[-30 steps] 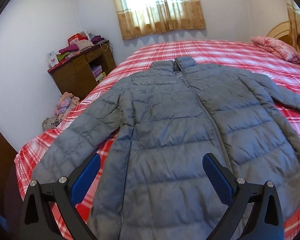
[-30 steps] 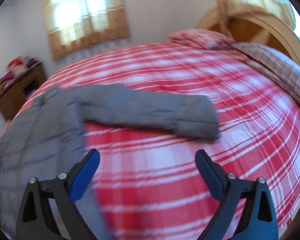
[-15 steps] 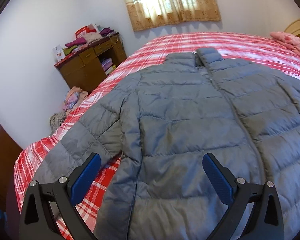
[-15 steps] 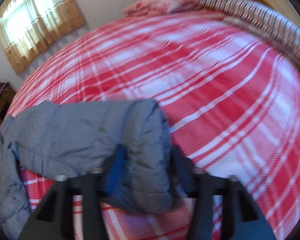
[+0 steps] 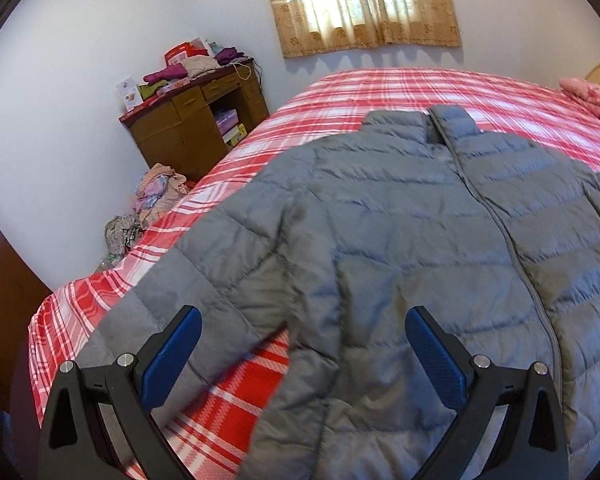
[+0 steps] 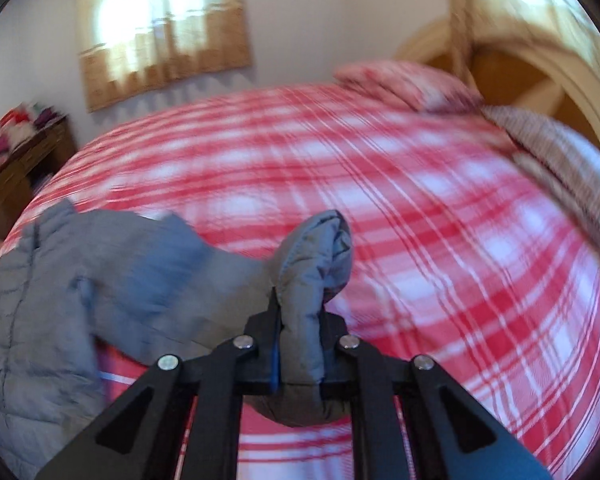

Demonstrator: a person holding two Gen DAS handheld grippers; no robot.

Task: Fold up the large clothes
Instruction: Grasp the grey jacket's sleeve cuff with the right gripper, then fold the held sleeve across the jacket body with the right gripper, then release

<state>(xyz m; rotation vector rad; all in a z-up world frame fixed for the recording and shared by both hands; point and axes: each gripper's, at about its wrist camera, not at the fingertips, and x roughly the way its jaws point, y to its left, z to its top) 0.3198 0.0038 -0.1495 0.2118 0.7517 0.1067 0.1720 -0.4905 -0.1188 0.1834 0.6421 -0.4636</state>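
A grey quilted puffer jacket (image 5: 400,240) lies front up, zipped, on a red and white plaid bed (image 5: 380,92). My left gripper (image 5: 304,356) hovers open over the jacket's near left side, where the left sleeve (image 5: 188,280) meets the body, with nothing pinched. In the right wrist view, my right gripper (image 6: 300,344) has its jaws closing tight on the cuff of the right sleeve (image 6: 312,264), which is lifted off the bed. The rest of that sleeve trails left to the jacket body (image 6: 32,288).
A brown desk (image 5: 196,120) piled with clothes stands against the wall left of the bed, with a heap of laundry (image 5: 148,208) on the floor beside it. A pink pillow (image 6: 404,84), a folded checked blanket (image 6: 560,168) and the wooden headboard (image 6: 520,60) are at right.
My right gripper reached the sleeve cuff, closed on it and raised it off the bed. My left gripper shifted toward the jacket's left side, still open.
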